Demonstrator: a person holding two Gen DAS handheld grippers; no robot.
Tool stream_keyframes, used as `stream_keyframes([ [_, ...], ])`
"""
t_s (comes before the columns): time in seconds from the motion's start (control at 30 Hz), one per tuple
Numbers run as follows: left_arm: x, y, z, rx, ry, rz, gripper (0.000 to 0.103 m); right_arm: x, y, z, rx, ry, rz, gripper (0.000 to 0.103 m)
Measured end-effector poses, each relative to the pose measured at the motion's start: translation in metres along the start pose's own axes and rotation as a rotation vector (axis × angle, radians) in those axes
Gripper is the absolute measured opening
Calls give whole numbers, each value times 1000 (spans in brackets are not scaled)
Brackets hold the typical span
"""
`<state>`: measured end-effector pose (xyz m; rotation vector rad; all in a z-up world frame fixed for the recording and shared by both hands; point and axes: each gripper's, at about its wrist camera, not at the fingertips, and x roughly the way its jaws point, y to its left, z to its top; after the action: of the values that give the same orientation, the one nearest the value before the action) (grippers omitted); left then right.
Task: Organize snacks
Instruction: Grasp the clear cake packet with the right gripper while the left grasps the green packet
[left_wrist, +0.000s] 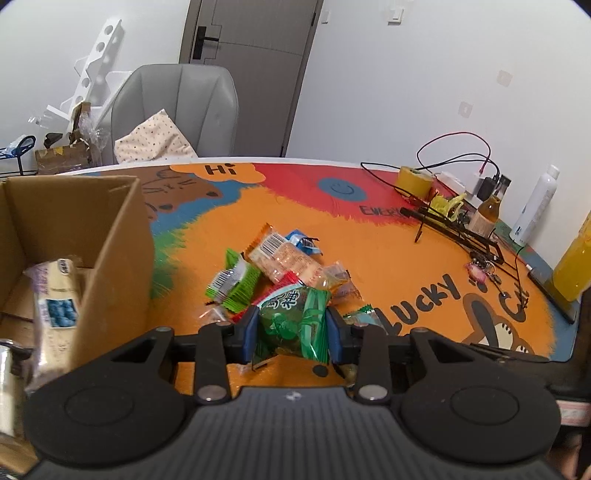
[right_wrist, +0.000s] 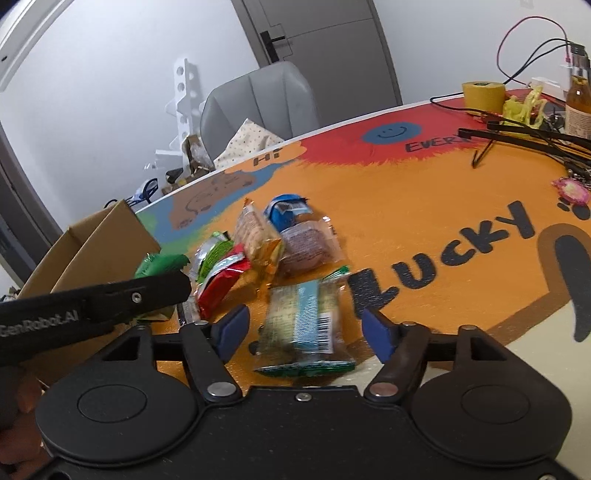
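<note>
My left gripper is shut on a dark green snack packet, its blue pads pressing both sides, just above the mat. Behind it lies a pile of snack packets on the orange mat. A cardboard box stands at the left with a pale blue-labelled packet inside. My right gripper is open, with a teal and clear packet lying between its fingers, untouched by the pads. The left gripper's black finger with the green packet shows at the left of the right wrist view.
A yellow tape roll, cables, a brown bottle, a white bottle and a yellow bottle crowd the table's right side. A black wire rack lies there too. A grey chair stands behind the table.
</note>
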<state>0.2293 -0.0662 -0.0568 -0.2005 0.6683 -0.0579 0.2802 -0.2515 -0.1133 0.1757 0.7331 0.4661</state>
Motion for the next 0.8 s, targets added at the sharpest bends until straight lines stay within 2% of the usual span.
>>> stream_keyframes([
  [0.13, -6, 6, -1, -14, -7, 1, 36, 3, 13, -3, -53, 4, -44, 71],
  [0.17, -7, 7, -1, -16, -9, 2, 36, 4, 14, -4, -63, 9, -50, 67],
  [0.2, -8, 8, -2, -19, -10, 6, 36, 5, 15, -5, -67, 16, -53, 51],
  [0.23, -8, 9, -3, -22, -11, 8, 36, 5, 16, -7, -77, 13, -67, 46],
  [0.43, -16, 13, -11, -79, -36, 24, 36, 2, 22, -11, -111, -9, -79, 44],
  [0.6, -45, 20, -18, -99, -91, 40, 36, -13, 24, -8, -95, -29, -58, 44],
  [0.8, -65, 25, -17, -104, -120, 49, 36, -40, 36, -8, -84, -81, -16, 44],
])
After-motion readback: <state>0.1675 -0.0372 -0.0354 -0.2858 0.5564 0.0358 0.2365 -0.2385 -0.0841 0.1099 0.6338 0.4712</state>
